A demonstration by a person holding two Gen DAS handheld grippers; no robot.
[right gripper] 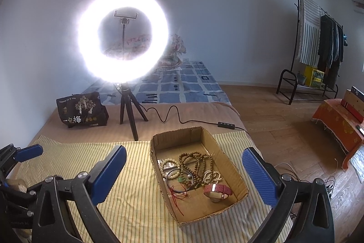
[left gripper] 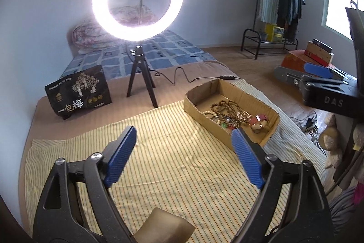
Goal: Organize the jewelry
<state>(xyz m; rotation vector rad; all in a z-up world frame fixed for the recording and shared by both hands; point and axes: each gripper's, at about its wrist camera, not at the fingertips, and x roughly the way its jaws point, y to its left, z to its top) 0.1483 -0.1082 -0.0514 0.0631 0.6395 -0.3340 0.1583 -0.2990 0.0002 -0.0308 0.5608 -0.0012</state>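
Now the jewelry (right gripper: 193, 169), a tangle of brown and cream bead strings with a pink-strapped watch (right gripper: 218, 190), sits in the open cardboard box (right gripper: 236, 177) near the striped cloth's (right gripper: 134, 204) right edge; left gripper (left gripper: 184, 152) and right gripper (right gripper: 184, 172) gape wide, holding nothing.

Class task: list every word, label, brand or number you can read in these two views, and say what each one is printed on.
"一包梅": large white characters on the black snack bag beside the ring light tripod.
"DAS": pale letters on the right gripper, seen in the left wrist view.
The small print on the bag is too small to read.
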